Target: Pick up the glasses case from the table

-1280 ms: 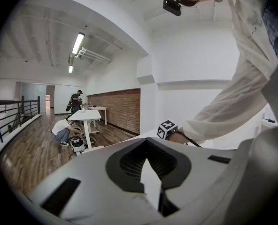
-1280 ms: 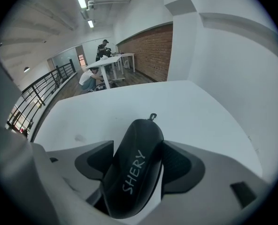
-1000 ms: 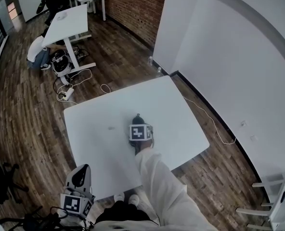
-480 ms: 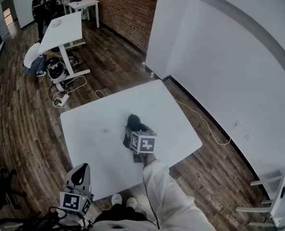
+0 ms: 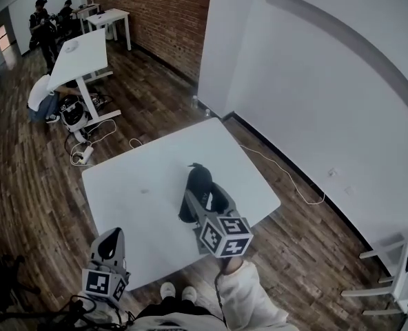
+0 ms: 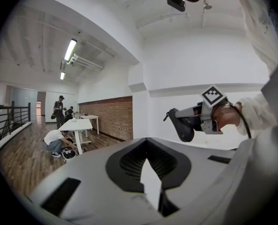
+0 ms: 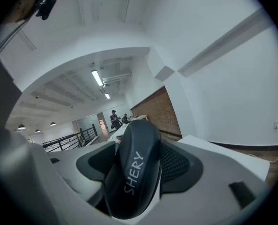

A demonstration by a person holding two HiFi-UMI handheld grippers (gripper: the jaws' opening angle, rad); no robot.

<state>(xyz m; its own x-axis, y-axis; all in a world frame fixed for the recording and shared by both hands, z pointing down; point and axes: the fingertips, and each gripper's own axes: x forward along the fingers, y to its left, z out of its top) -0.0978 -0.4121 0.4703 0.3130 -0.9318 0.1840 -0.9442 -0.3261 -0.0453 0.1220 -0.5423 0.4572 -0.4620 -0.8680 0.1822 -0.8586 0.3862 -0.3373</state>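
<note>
Black and smooth-shelled, the glasses case [image 5: 198, 185] is clamped between the two jaws of the right hand-held gripper [image 5: 205, 197] and held up in the air over the middle of the white counter [image 5: 142, 205], somewhat toward its right edge, clear of the surface. The likeliest trouble from here is a slip: the shell is rounded and looks slick, the pads press only on its curved flanks, and a good part of its length sticks out past the jaw tips, so a quick swing or any easing of the squeeze could let it pivot or slide free, drop to the counter, or go past the right edge to the wooden floor. The left hand-held gripper [image 5: 111, 245] hangs low off the counter's near left corner, its jaws drawn together on nothing, too far off to catch a fall. Seen from the right gripper view, the case [image 7: 134, 172] is a long, domed oval turned narrow side up, with pale lettering reading SHERY along it; a small tab juts from its far end, and it appears closed.
</note>
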